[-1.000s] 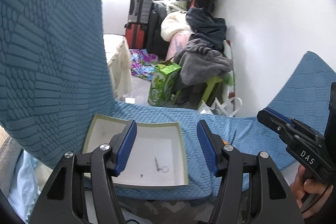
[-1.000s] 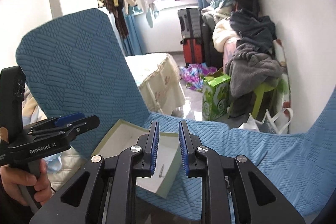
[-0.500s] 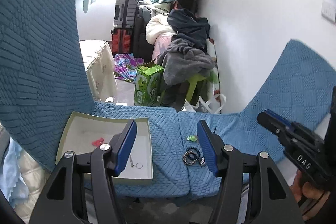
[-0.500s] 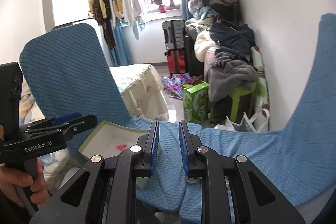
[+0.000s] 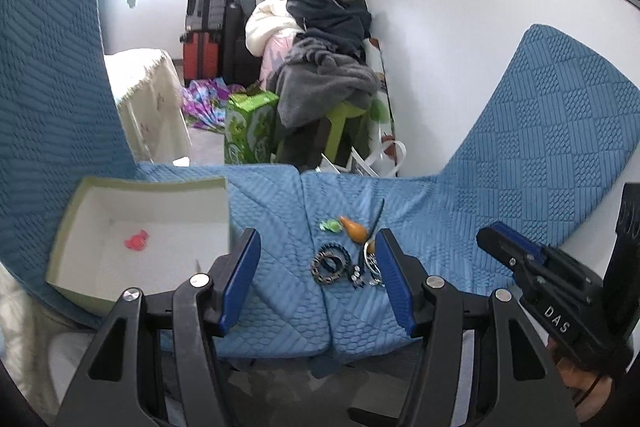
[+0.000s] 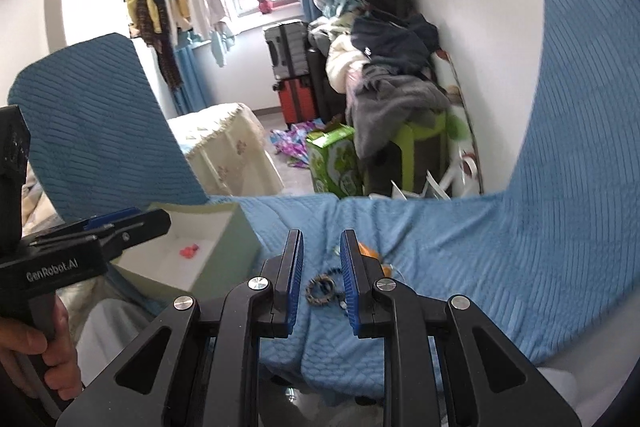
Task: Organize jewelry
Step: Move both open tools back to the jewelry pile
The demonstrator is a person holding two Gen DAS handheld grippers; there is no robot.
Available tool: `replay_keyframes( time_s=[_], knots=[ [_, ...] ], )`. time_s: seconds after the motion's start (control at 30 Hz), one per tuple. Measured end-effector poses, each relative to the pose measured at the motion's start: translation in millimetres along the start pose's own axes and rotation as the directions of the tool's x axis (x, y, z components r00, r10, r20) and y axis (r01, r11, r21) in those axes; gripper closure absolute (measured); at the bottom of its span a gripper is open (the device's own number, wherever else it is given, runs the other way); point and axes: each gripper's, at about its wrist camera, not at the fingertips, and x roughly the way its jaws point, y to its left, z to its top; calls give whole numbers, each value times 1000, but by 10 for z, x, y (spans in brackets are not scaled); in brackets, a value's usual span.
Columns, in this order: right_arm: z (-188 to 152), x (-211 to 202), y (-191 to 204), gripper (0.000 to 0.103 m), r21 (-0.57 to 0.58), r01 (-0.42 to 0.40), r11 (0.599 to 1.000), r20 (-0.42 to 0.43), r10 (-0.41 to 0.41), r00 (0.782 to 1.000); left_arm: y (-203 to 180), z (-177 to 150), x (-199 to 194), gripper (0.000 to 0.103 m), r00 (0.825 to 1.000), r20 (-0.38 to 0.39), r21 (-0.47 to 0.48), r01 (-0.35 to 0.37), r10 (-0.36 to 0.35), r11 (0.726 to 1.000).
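left gripper (image 5: 316,279): fingers spread, empty | right gripper (image 6: 320,279): narrow gap, nothing pinched | bracelets (image 5: 330,263) lower centre on blue cover (image 5: 520,167) | box (image 5: 80,291) left, red piece (image 5: 137,239) inside

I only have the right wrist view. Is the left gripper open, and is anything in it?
Observer: The left gripper is open and empty, its pads wide apart.
Operator: What's hidden behind my right finger?
Observer: A thin black stick lies on the blue quilted cloth, beside the orange pear-shaped bead.
Operator: Anything else there?
Observer: Small silver metal pieces, just right of the coiled dark beaded bracelets.
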Motion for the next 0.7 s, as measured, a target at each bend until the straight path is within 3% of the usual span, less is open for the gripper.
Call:
replay_keyframes(
  time_s=[0.4,0.7],
  knots=[
    [-491,344,-340,86,11,43,999,-47,-43,998,23,-322,635,43,993,-119,-58,21,-28,998],
    [-615,804,-676,86,88,15,996,-135,-3,991,30,-503,1208,45,980,-191,-41,50,-57,998]
  ],
)
